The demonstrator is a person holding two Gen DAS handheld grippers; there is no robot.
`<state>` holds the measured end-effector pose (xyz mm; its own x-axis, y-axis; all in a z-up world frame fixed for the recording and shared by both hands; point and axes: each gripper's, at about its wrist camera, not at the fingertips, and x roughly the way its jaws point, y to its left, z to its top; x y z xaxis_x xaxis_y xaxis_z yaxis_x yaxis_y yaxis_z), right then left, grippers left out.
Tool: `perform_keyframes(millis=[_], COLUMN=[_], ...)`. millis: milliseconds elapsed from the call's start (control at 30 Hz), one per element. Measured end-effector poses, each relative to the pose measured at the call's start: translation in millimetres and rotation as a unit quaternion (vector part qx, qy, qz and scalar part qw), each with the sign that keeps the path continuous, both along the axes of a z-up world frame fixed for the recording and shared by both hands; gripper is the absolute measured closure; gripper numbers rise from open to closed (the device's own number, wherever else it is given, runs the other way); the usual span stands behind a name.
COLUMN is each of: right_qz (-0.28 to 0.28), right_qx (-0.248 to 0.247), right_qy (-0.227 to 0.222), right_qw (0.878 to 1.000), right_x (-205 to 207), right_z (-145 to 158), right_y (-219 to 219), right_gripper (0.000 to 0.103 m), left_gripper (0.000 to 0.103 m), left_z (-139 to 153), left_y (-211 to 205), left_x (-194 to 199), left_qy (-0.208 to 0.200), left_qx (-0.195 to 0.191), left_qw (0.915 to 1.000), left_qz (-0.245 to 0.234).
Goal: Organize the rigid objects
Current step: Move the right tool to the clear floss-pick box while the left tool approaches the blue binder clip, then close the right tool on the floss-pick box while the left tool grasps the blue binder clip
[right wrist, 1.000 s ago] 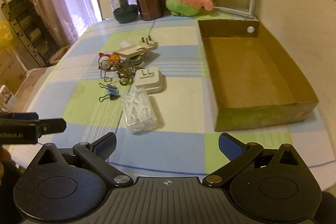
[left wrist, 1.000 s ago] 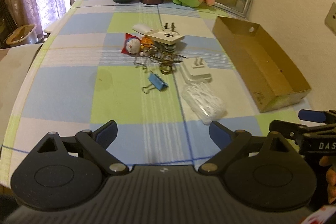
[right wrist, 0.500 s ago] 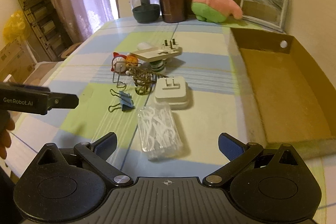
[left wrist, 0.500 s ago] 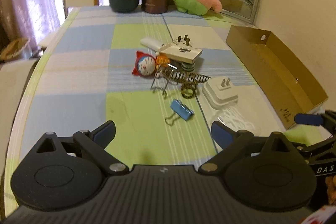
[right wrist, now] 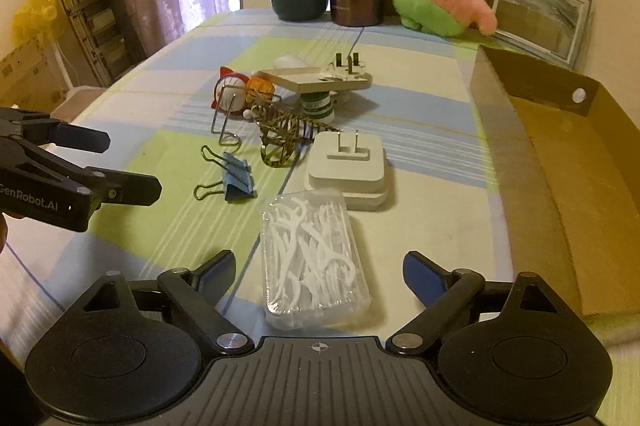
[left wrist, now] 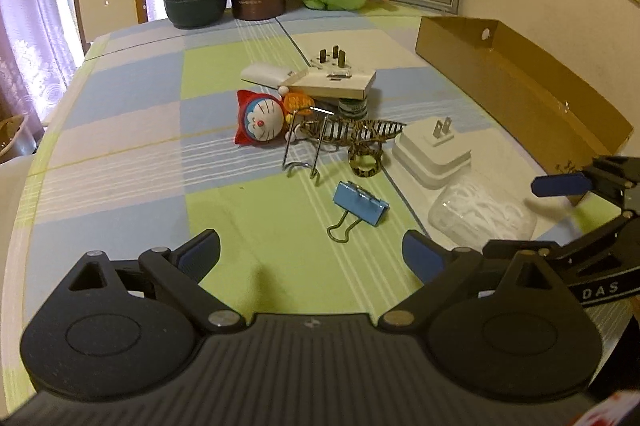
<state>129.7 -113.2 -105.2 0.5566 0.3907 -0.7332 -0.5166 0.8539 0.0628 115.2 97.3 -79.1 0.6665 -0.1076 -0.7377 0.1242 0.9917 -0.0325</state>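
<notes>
Floss box (right wrist: 314, 262) near; charger (right wrist: 347, 170) crowds behind.

We hold the left gripper (left wrist: 311, 255) angled downward, jaws spread wide, nothing between the pads. At its 3 o'clock sits our right gripper (right wrist: 319, 269), likewise pitched downward; its jaws have just been closing but stand apart, pads (right wrist: 216, 268) touching nothing.

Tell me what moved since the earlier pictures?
Both grippers came down and closer to the pile. The right gripper now has the floss box between its fingers; its jaws have just been closing but do not touch it yet. The left gripper is nearing the blue clip, open. Nothing was grabbed. The toys, plug and cardboard tray stayed put.
</notes>
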Motion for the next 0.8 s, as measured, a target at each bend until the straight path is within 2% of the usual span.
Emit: perform_keyframes(millis=[133,600,800], right_qz=[0.011,0.029,0.024], right_qx=[-0.011,-0.017,-0.014], right_qy=[-0.003,-0.010,-0.008], right_qw=[1.000,0.999,1.000], right_x=[3.8,8.7,9.2], right_z=[-8.0,-17.4,-16.1], right_y=[5.8,11.6,10.6], right_gripper=[0.023,0.048,0.049], left_gripper=[0.007,0.007,0.007], left_z=[-7.3,-8.2,-9.7], left_y=[2.2,-10.2,-11.7], left_x=[4.4,12.2,14.8], left_qy=[0.008,-0.010,-0.010], left_qx=[-0.004,0.003,0.003], left_qw=[1.0000,0.9992,0.9987], left_qz=[-0.001,-0.037,-0.049])
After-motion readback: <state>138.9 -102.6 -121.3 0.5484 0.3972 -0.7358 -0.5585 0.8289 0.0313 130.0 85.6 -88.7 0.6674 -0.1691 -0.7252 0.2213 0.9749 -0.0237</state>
